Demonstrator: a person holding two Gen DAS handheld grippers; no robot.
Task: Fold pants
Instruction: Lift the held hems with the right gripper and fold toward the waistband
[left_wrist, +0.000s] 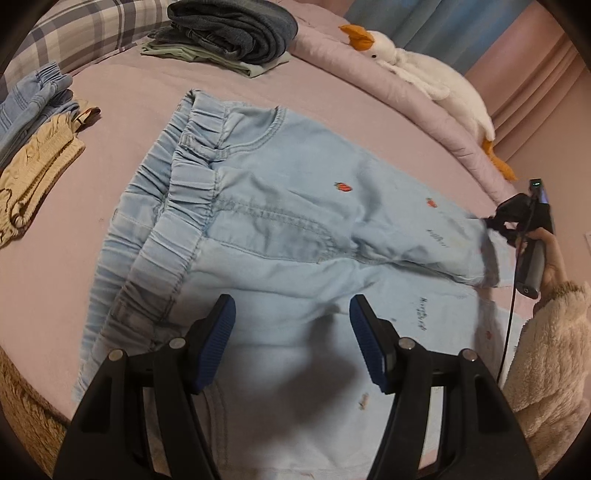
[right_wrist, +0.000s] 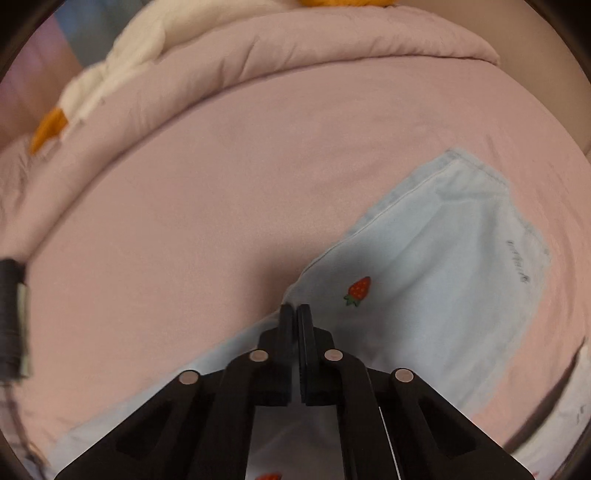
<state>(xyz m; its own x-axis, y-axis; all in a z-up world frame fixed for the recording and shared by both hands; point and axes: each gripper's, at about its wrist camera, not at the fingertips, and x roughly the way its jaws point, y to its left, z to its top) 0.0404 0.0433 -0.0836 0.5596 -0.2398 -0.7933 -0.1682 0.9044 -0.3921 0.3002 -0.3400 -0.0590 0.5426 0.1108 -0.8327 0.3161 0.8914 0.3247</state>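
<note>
Pink bed (left_wrist: 122, 92), pants (left_wrist: 295, 206), folded clothes (left_wrist: 229, 33)

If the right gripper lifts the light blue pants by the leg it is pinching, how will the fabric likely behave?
Probably floppy: the light blue pants already lie in soft creases on the bed. Held at one point by the right gripper, the leg would likely drape. The gathered waistband looks bulkier, so it may lag behind.
</note>
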